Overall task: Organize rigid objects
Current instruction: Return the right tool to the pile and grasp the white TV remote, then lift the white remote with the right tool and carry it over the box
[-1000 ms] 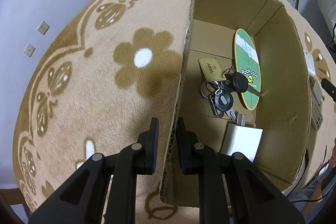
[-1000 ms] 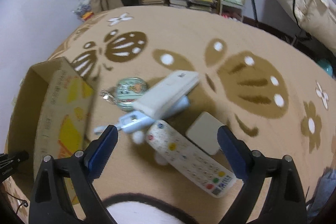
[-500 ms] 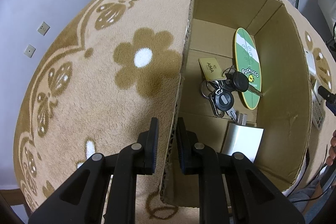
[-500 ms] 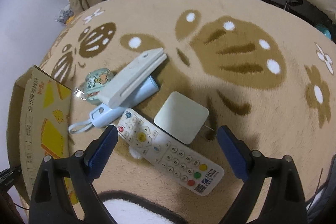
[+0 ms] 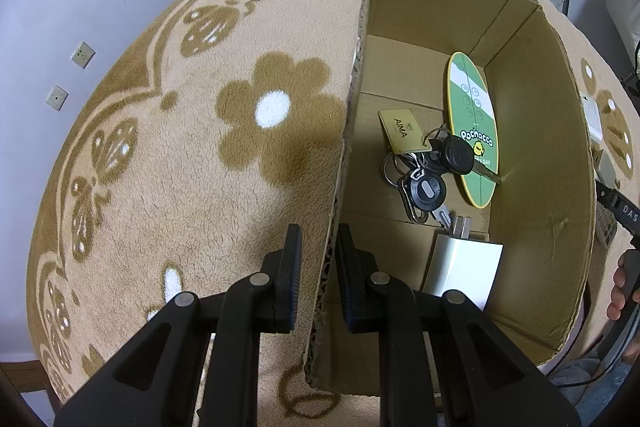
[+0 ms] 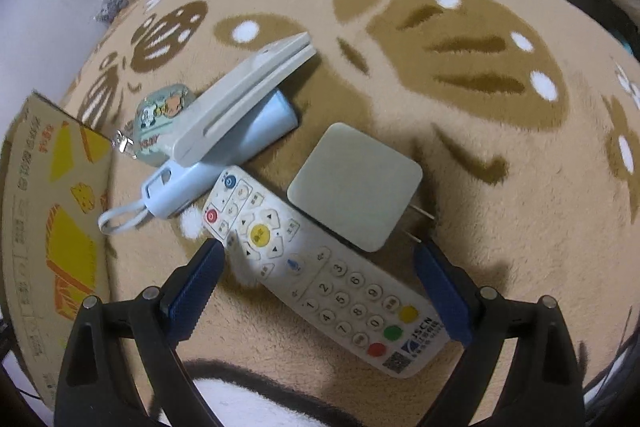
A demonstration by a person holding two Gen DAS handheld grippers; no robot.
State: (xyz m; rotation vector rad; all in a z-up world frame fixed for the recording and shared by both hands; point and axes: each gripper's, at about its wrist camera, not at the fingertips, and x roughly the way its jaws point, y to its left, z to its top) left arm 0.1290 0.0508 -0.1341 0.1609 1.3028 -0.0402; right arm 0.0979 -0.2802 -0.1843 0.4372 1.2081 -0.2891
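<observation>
Right wrist: open right gripper [image 6: 318,281] above one remote [image 6: 320,273], one charger [image 6: 354,185]; left gripper [image 5: 318,265] clamps box wall [image 5: 340,187].

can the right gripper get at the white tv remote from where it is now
Probably yes. The right gripper is open with its fingers either side of the white tv remote, nothing lying on it; the square white charger sits close alongside.

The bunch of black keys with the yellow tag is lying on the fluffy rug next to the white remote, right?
Not quite. The bunch of black keys with the yellow tag lies inside the brown cardboard box, as the left wrist view shows, not on the rug.
</observation>
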